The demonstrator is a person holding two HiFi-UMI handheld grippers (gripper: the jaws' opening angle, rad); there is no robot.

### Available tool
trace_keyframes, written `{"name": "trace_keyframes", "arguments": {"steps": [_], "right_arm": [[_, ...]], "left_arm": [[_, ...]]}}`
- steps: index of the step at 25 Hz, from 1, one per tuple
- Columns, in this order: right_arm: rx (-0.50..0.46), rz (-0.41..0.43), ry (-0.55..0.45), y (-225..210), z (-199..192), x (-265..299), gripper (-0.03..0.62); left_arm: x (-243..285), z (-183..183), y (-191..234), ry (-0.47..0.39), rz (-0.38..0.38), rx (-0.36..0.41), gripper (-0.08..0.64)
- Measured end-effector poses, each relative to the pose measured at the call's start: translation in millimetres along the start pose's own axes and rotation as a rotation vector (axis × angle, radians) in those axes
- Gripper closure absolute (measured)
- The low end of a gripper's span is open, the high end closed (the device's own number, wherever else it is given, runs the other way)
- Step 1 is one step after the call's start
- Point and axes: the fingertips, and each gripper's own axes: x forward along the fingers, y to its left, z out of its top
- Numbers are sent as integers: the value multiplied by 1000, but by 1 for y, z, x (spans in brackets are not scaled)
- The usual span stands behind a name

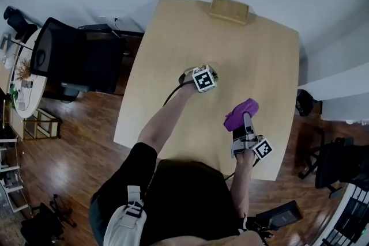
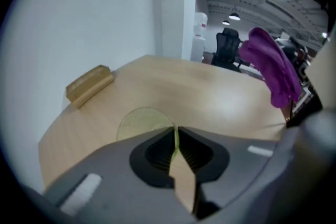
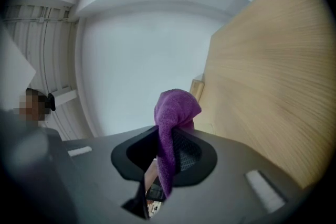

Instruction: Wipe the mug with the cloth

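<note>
The mug point(image 2: 143, 122), pale yellow-green, is near the middle of the worktop point(image 2: 210, 92), pinched by its thin wall in the left claw point(image 2: 175, 134), whose jaws stand almost together on it. Only one round face shows, left of the jaws. I cannot tell whether that is the mouth or the base, nor whether the mug rests on the wood. Its long axis seems to run away from the claw, down toward the worktop.

The purple cloth point(image 3: 176, 107) is clamped in the right claw point(image 3: 167, 139), bunched upward and well apart from the mug. The step in hand looks like bringing the two together. Next the cloth must reach the mug's wall while the left claw holds firm.

A wooden block point(image 2: 89, 85) lies at the far edge.
</note>
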Motion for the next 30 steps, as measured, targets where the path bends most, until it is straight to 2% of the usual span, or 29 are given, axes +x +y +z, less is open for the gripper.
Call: {"name": "trace_keyframes", "arguments": {"steps": [4,9,13,19,24,26,27,29,30], "right_arm": [[8,-14,0,-7,3,2,531],[6,-16,0,-11,5,3,531],[11,-13,6,-14,5,3,531],[12,9,15,-12,4,4,531],[10,43,10,-3,5,2,531],[11,67,3,4,6,-1,531],[14,81,2,7,6,-2,531],[20,113,4,15,7,-6,531],[25,130,6,20,8,-7,531]], "left_arm": [[23,3,9,112,-11,98,518],[38,10,13,166,-11,167,517],[39,16,18,156,6,167,511],[34,21,17,140,29,170,459],[6,30,16,77,107,155,451],[-19,32,11,-2,158,95,451],[-35,31,5,-65,173,29,451],[-75,31,-17,-258,149,-192,451],[-97,31,-30,-392,112,-328,453]]}}
